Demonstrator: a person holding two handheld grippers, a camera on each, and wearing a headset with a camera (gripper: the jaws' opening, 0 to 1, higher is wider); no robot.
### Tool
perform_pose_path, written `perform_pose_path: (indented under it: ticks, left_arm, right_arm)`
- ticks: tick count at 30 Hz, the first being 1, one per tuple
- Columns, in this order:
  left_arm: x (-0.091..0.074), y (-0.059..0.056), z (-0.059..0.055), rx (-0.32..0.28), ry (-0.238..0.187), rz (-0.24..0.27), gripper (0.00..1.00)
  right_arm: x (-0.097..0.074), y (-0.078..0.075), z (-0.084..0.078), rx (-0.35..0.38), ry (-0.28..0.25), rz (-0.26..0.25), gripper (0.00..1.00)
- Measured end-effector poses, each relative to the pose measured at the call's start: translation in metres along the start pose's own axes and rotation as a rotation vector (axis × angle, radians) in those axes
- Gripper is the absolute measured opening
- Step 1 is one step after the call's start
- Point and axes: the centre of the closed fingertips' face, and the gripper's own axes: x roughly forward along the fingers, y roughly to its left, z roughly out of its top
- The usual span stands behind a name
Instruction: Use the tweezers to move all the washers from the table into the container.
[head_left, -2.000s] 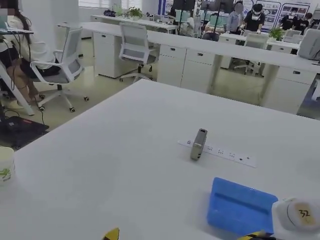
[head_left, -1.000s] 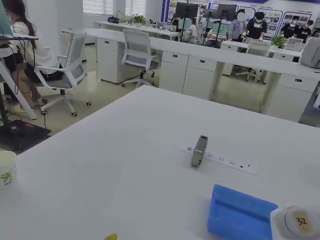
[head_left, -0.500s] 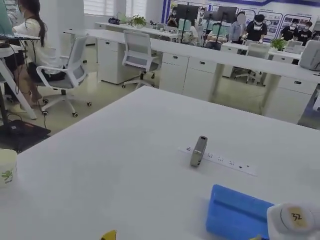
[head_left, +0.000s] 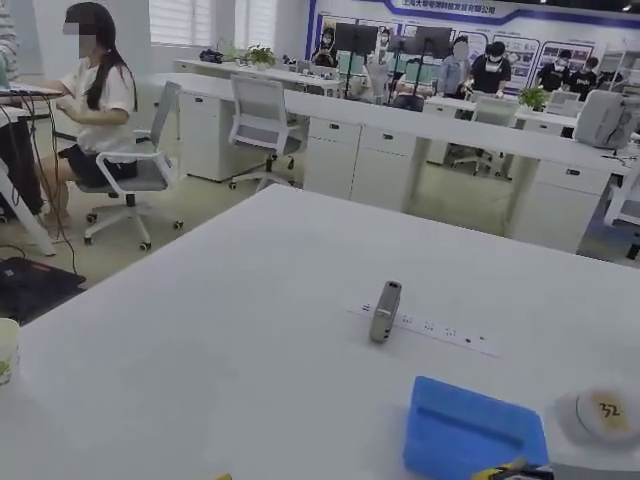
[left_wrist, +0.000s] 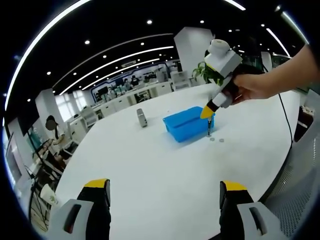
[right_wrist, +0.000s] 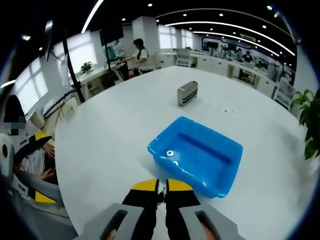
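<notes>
A blue container (right_wrist: 195, 155) sits on the white table (head_left: 220, 340) with one washer (right_wrist: 170, 153) lying inside it. In the right gripper view my right gripper (right_wrist: 161, 187) hangs just in front of the container (head_left: 475, 430), shut on thin metal tweezers (right_wrist: 160, 194). From the left gripper view, a hand holds the right gripper (left_wrist: 207, 112) above the container's (left_wrist: 189, 122) near corner, tweezers (left_wrist: 208, 127) pointing down. Two washers (left_wrist: 212, 139) lie on the table beside the tip. My left gripper (left_wrist: 165, 192) is open, jaws wide apart over bare table.
A grey block-shaped device (head_left: 385, 310) stands on a flat white power strip (head_left: 430, 328) beyond the container. A paper cup (head_left: 5, 350) is at the table's left edge. Office chairs, desks and people are farther back.
The head camera has shifted, so the whole picture moved. The container, the grey device and the power strip have not moved on the table.
</notes>
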Motion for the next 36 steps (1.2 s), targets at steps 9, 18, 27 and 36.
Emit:
perform_pose_path:
  ticks: [9, 18, 27, 36]
  left_arm:
    - [0.0, 0.001, 0.0, 0.002, 0.0, 0.004, 0.92]
    - [0.001, 0.002, -0.001, -0.001, 0.003, 0.008, 0.92]
    - [0.001, 0.0, -0.001, 0.002, 0.008, 0.003, 0.92]
    - [0.002, 0.001, -0.004, -0.006, 0.023, 0.005, 0.92]
  right_arm:
    - [-0.013, -0.003, 0.021, -0.006, -0.05, -0.012, 0.01]
    - [-0.016, -0.011, 0.045, -0.07, -0.065, -0.025, 0.01]
    - [-0.013, -0.02, 0.065, -0.077, -0.094, -0.033, 0.01]
    - [0.004, -0.027, 0.068, -0.084, -0.086, -0.037, 0.01]
